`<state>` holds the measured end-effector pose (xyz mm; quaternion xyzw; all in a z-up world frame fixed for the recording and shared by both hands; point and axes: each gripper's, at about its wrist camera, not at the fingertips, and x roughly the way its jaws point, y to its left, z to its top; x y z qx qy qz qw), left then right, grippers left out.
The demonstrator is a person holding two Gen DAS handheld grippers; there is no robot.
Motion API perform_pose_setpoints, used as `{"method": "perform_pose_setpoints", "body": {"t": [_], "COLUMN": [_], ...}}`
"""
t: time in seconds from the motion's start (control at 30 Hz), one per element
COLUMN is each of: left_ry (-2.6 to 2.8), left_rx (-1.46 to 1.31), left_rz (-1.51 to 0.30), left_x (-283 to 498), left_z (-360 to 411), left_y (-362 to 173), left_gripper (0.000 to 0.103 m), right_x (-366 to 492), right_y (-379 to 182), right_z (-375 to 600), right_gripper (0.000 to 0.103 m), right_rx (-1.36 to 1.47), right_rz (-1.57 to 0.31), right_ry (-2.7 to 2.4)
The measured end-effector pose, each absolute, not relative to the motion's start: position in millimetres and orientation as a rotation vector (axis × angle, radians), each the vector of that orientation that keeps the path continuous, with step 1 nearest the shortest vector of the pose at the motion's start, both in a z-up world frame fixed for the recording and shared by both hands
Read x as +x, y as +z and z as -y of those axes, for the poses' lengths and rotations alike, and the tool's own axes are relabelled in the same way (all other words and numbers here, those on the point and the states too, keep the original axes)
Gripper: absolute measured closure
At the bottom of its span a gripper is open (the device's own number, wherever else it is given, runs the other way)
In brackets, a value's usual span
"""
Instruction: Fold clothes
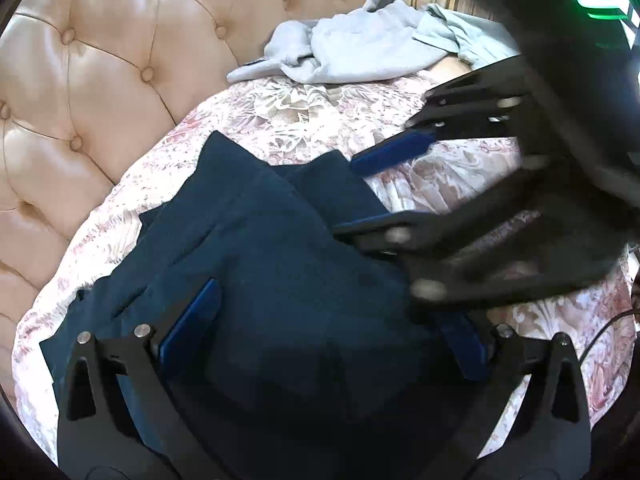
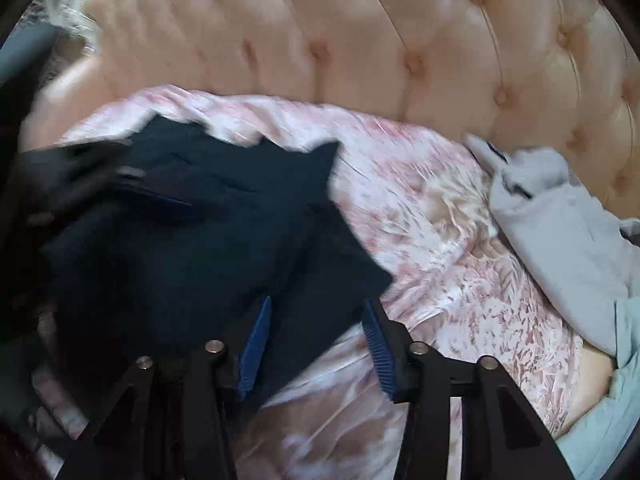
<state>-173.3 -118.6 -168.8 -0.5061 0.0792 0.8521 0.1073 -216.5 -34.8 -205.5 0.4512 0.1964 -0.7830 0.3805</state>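
Pink bedspread [image 2: 420,216] carries the navy garment [image 1: 280,264]; left claw [image 1: 320,328] and right claw [image 2: 316,344] both gape, releasing it flat.

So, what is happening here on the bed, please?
A person is folding clothes on a bed with a pink floral cover, using a gripper in each hand. A dark blue garment lies partly folded in front of the padded headboard. The left gripper and the right gripper both have open jaws over the garment, not pressing it. A pile of light grey clothes waits further back.
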Motion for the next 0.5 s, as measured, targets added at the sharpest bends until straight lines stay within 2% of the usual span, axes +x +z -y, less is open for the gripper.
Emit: {"method": "perform_pose_setpoints", "body": {"t": [0.03,0.23,0.37,0.43,0.5], "left_ry": [2.501,2.509,2.518,2.525,2.55], "left_rx": [-1.49,-1.47,-1.471,-1.47,-1.437], "left_rz": [-0.22,-0.207,-0.206,-0.209,-0.193], "left_x": [-174,-170,-169,-168,-160], "left_z": [120,122,121,121,122], "left_y": [-168,-167,-167,-164,-154], "left_gripper": [0.0,0.0,0.0,0.0,0.0], "right_x": [-222,-232,-232,-243,-242], "right_y": [-205,-186,-201,-209,-193], "right_z": [31,12,28,25,18], "right_gripper": [0.031,0.031,0.029,0.027,0.027], "right_rx": [1.152,1.12,1.155,1.17,1.119], "right_rz": [-0.489,-0.422,-0.546,-0.481,-0.531], "right_ry": [-2.047,-2.179,-2.142,-2.18,-2.3]}}
